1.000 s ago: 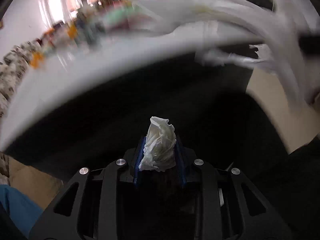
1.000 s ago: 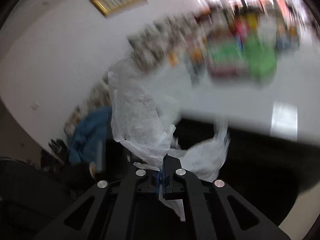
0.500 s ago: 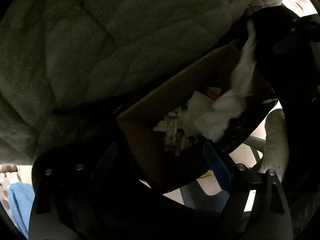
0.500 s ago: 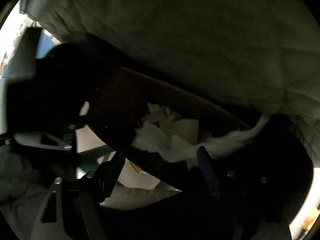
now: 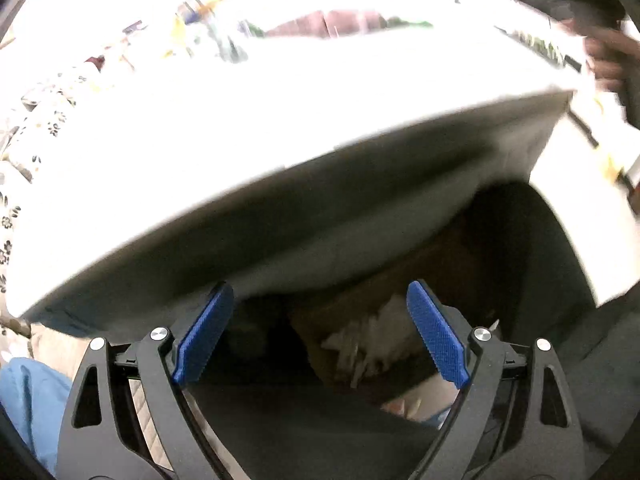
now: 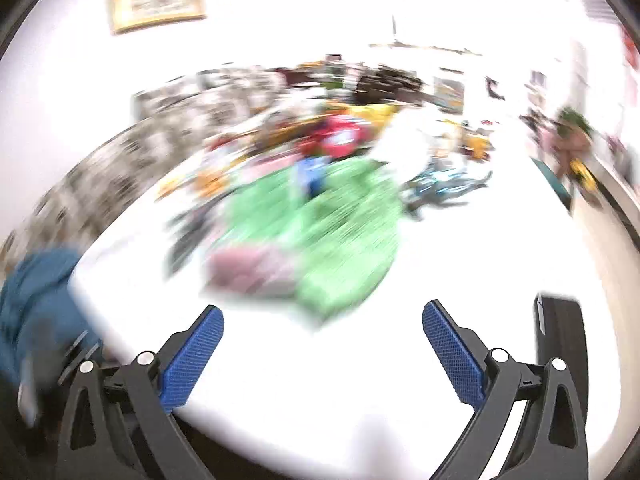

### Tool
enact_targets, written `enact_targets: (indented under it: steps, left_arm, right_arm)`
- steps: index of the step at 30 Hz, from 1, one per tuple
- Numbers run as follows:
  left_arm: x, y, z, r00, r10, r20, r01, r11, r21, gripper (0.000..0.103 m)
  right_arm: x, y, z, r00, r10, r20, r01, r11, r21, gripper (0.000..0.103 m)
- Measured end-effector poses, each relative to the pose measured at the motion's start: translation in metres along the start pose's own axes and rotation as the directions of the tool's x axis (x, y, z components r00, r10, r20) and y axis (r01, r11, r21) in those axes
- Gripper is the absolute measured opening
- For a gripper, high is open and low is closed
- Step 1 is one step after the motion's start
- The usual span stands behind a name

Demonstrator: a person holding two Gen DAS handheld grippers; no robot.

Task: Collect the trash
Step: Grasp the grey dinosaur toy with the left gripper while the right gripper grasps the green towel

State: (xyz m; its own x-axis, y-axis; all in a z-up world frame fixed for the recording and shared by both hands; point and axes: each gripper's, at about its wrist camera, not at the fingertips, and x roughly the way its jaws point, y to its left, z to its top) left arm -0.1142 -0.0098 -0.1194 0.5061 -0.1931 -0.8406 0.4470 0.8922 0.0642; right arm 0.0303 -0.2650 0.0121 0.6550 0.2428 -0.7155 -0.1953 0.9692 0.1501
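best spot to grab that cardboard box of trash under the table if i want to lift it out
Probably the cardboard box by its near upper rim, coming from above and in front with the open left gripper. The thin wall suits a pinch, and the white table overhangs the far side. White paper scraps fill the inside, so avoid pinching those.

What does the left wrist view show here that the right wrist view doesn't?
Only the left wrist view shows the cardboard box under the table edge, with white crumpled paper inside. Only the right wrist view shows the tabletop clutter, blurred: a green bag and a framed picture on the wall. Both show the white table and an open, empty gripper: left, right.
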Motion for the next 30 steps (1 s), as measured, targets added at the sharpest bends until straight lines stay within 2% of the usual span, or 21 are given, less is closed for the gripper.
enact_targets:
  steps: [1, 2, 4, 5, 6, 7, 8, 10, 12, 15, 16, 17, 19, 21, 23, 26, 27, 28, 29, 30]
  left_arm:
    - [-0.009, 0.003, 0.007, 1.000, -0.006, 0.030, 0.007, 1.000, -0.018, 0.086]
    - [-0.018, 0.006, 0.014, 0.998, -0.005, 0.056, 0.007, 0.999, -0.038, 0.086]
    - [-0.022, 0.013, 0.025, 0.994, -0.095, 0.050, 0.099, 0.990, -0.099, 0.087]
    - [-0.023, 0.018, 0.033, 0.990, -0.135, 0.041, 0.140, 0.979, -0.149, 0.087]
    - [-0.020, 0.020, 0.038, 0.987, -0.160, 0.023, 0.161, 0.969, -0.188, 0.087]
    - [-0.021, 0.022, 0.042, 0.985, -0.174, 0.014, 0.173, 0.963, -0.208, 0.087]
    - [-0.016, 0.018, 0.042, 0.981, -0.196, 0.009, 0.193, 0.955, -0.227, 0.087]
    - [-0.025, 0.015, 0.044, 0.971, -0.237, 0.020, 0.235, 0.947, -0.219, 0.087]
    - [-0.032, 0.009, 0.045, 0.966, -0.257, 0.029, 0.258, 0.947, -0.191, 0.087]
    - [-0.058, 0.009, 0.067, 0.953, -0.277, 0.126, 0.295, 0.940, -0.170, 0.090]
    - [-0.060, 0.011, 0.076, 0.951, -0.259, 0.166, 0.287, 0.943, -0.171, 0.090]
    - [-0.064, 0.014, 0.091, 0.956, -0.207, 0.209, 0.246, 0.953, -0.180, 0.091]
    - [-0.056, 0.021, 0.122, 0.970, -0.052, 0.239, 0.106, 0.970, -0.221, 0.091]
    - [-0.034, 0.036, 0.152, 0.968, 0.137, 0.208, -0.084, 0.966, -0.244, 0.091]
    - [-0.006, 0.052, 0.170, 0.963, 0.221, 0.153, -0.185, 0.958, -0.217, 0.091]
    - [0.034, 0.060, 0.188, 0.972, 0.221, 0.075, -0.207, 0.965, -0.162, 0.091]
    - [0.051, 0.061, 0.195, 0.966, 0.256, 0.040, -0.248, 0.958, -0.143, 0.090]
    - [0.055, 0.063, 0.195, 0.971, 0.235, 0.040, -0.227, 0.963, -0.145, 0.085]
    - [0.056, 0.065, 0.196, 0.980, 0.191, 0.057, -0.179, 0.970, -0.163, 0.066]
    - [0.055, 0.064, 0.192, 0.983, 0.175, 0.054, -0.164, 0.971, -0.175, 0.065]
  right_arm:
    - [0.020, -0.010, 0.016, 0.999, -0.016, -0.035, 0.018, 0.998, 0.053, 0.097]
    - [0.044, -0.016, 0.015, 0.998, -0.024, -0.063, 0.029, 0.995, 0.093, 0.097]
    - [0.089, -0.019, 0.024, 0.990, -0.031, -0.138, 0.051, 0.988, 0.145, 0.097]
    - [0.116, -0.021, 0.024, 0.981, -0.033, -0.190, 0.063, 0.986, 0.154, 0.084]
    - [0.127, -0.012, 0.025, 0.983, -0.091, -0.161, 0.104, 0.992, 0.072, 0.059]
    - [0.133, 0.002, 0.027, 0.983, -0.076, -0.170, 0.072, 0.997, -0.028, 0.019]
    - [0.127, 0.009, 0.028, 0.984, -0.059, -0.170, 0.050, 0.997, -0.054, 0.009]
    - [0.103, 0.020, 0.025, 0.993, -0.023, -0.114, 0.014, 0.997, -0.078, 0.009]
    - [0.056, 0.021, 0.023, 1.000, 0.015, 0.009, -0.015, 0.998, -0.068, 0.009]
    - [-0.004, 0.004, 0.015, 0.989, 0.072, 0.132, -0.069, 0.997, -0.023, 0.010]
    - [-0.021, -0.001, 0.011, 0.984, 0.071, 0.163, -0.069, 0.997, -0.022, 0.010]
    - [-0.031, -0.005, 0.008, 0.982, 0.069, 0.177, -0.065, 0.998, -0.024, 0.010]
    - [-0.050, -0.013, -0.004, 0.977, 0.068, 0.200, -0.067, 0.998, -0.010, 0.010]
    - [-0.058, -0.019, -0.016, 0.978, 0.073, 0.195, -0.075, 0.997, 0.004, 0.011]
    - [-0.063, -0.025, -0.025, 0.981, 0.060, 0.187, -0.064, 0.998, 0.017, 0.011]
    - [-0.059, -0.032, -0.042, 0.985, 0.061, 0.161, -0.068, 0.997, 0.034, 0.011]
    - [-0.056, -0.034, -0.045, 0.986, 0.068, 0.150, -0.075, 0.996, 0.041, 0.011]
    - [-0.053, -0.035, -0.047, 0.987, 0.073, 0.143, -0.081, 0.995, 0.049, 0.011]
    - [-0.054, -0.033, -0.048, 0.987, 0.079, 0.139, -0.087, 0.995, 0.056, 0.011]
    - [-0.051, -0.032, -0.049, 0.987, 0.089, 0.132, -0.098, 0.993, 0.061, 0.011]
